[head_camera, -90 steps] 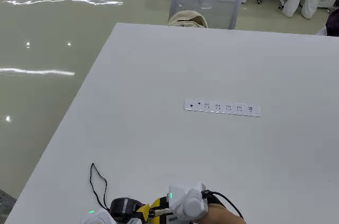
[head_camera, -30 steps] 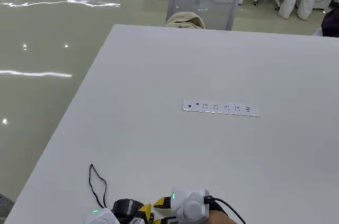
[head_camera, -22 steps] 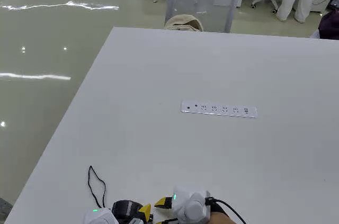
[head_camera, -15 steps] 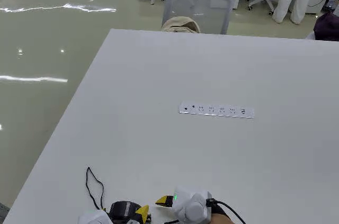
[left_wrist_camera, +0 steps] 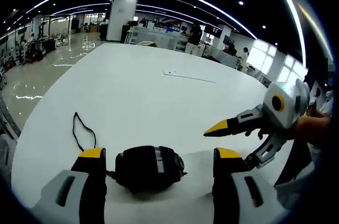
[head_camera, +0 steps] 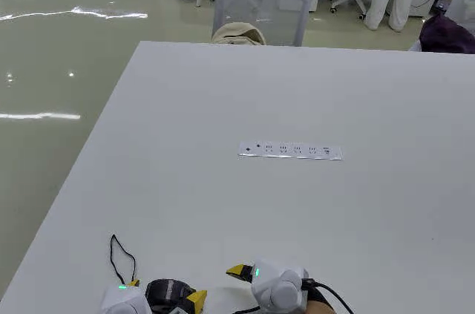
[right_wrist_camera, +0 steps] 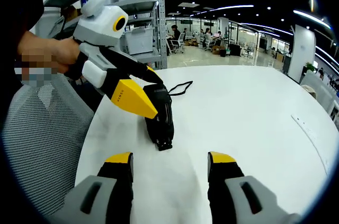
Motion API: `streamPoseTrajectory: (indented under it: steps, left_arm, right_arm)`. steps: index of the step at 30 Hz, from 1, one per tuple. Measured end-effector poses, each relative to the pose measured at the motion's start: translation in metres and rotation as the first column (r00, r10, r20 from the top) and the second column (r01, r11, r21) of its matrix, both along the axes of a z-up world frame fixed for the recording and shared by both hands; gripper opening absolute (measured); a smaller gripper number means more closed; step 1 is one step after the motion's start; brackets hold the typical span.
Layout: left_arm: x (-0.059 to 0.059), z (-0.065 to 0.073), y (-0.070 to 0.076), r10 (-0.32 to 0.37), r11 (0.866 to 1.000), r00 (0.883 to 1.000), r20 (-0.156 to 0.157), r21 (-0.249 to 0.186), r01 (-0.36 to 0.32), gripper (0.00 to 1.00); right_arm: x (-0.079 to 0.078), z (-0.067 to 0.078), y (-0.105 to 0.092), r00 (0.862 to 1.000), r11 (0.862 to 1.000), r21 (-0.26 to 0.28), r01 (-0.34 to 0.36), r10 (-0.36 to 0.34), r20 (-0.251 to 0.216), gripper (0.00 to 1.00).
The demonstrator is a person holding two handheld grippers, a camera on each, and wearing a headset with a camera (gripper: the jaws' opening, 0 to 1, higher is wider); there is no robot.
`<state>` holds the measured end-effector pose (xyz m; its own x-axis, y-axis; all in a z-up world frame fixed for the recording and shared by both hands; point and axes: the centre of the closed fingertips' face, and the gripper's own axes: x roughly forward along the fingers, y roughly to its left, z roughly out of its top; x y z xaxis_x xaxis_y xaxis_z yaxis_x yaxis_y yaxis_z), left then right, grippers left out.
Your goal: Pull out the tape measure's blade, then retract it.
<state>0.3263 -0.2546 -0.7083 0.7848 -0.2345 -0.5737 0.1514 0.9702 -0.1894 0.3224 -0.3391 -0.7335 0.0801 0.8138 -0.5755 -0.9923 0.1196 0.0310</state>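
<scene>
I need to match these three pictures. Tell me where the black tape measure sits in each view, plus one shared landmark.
Head view: tape measure at the bottom edge, left of centre.
Left gripper view: tape measure low centre, between the jaws.
Right gripper view: tape measure just left of centre, beyond the jaws.
Shared landmark: the white power strip, farther out on the table.
</scene>
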Motion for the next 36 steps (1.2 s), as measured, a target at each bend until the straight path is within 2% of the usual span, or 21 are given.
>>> streamPoseTrajectory:
  steps: [3,6,8,10,13,18,22,28,33,36]
  left_arm:
    - [-0.001,0.003,-0.007,-0.094,0.995,0.996,0.007,0.024,0.094,0.81]
    - [-0.001,0.008,-0.016,-0.16,0.987,0.987,0.032,0.008,0.16,0.82]
    - [-0.001,0.01,-0.015,-0.185,0.982,0.982,0.04,0.026,0.184,0.82]
    - [-0.001,0.01,-0.016,-0.207,0.978,0.977,0.041,0.031,0.206,0.82]
    - [-0.004,0.007,-0.011,-0.248,0.965,0.969,0.018,0.086,0.246,0.84]
    - [-0.011,0.004,-0.007,-0.333,0.932,0.943,-0.02,0.147,0.333,0.86]
    - [-0.017,0.003,-0.001,-0.35,0.924,0.936,-0.04,0.15,0.352,0.86]
    - [-0.027,0.001,0.005,-0.402,0.898,0.913,-0.069,0.166,0.408,0.87]
    - [-0.034,0.006,0.009,-0.421,0.889,0.905,-0.058,0.174,0.424,0.9]
    - [-0.039,0.005,0.011,-0.431,0.885,0.9,-0.056,0.167,0.434,0.92]
  right_arm:
    - [0.001,0.002,-0.01,0.999,0.999,0.001,0.038,-0.038,-0.001,0.62]
    - [0.001,0.004,-0.02,0.998,0.998,0.005,0.065,-0.065,0.002,0.65]
    - [0.004,0.007,-0.03,0.993,0.993,0.014,0.117,-0.117,-0.001,0.66]
    - [0.003,0.008,-0.036,0.992,0.992,0.012,0.127,-0.127,-0.004,0.68]
    - [0.003,0.012,-0.049,0.985,0.985,0.014,0.17,-0.17,-0.004,0.71]
    - [0.001,0.018,-0.069,0.976,0.976,0.019,0.218,-0.218,-0.005,0.75]
    - [0.0,0.022,-0.085,0.965,0.965,0.021,0.262,-0.261,-0.011,0.79]
    - [-0.006,0.028,-0.111,0.951,0.951,0.017,0.309,-0.308,-0.018,0.83]
    - [-0.01,0.033,-0.132,0.936,0.936,0.024,0.352,-0.352,-0.024,0.85]
    - [-0.014,0.034,-0.142,0.932,0.932,0.012,0.362,-0.362,-0.024,0.87]
